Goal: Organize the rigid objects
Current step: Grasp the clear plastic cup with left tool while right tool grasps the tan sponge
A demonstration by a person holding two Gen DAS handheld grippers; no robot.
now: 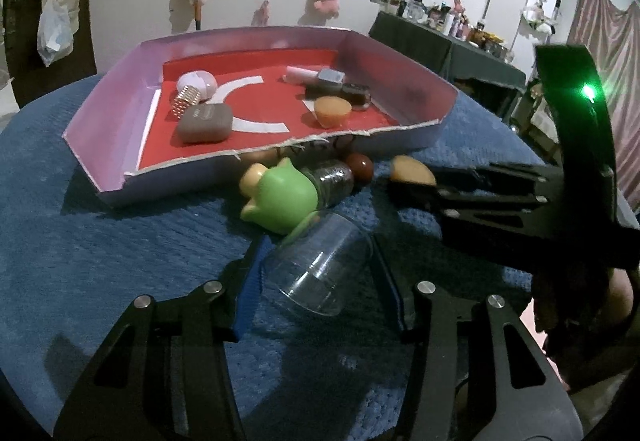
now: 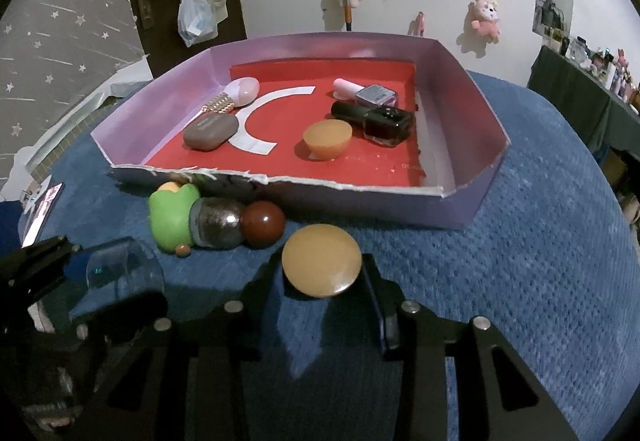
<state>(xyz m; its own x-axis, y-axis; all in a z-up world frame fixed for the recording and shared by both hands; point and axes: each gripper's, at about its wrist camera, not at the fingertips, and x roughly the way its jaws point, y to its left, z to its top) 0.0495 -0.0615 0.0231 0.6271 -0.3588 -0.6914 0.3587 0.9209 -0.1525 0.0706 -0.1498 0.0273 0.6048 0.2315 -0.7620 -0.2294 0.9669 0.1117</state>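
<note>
Tray: cardboard box with a red floor, sitting on the blue cloth toward its far edge; light but floppy, its torn near wall giving easily.
Clear cup: lying on its side near the cloth's front edge; the left gripper is closing on its walls, pads pressing. Thin plastic, light, slick, probably flexing; best gripped across the mid-body.
Green toy: resting just outside the tray's near wall, touching a dark bottle; rounded, likely rolling.
Orange half-dome: held just in front of the tray's near wall; the right gripper is clamping its sides. Hard, smooth, light, prone to slipping.
</note>
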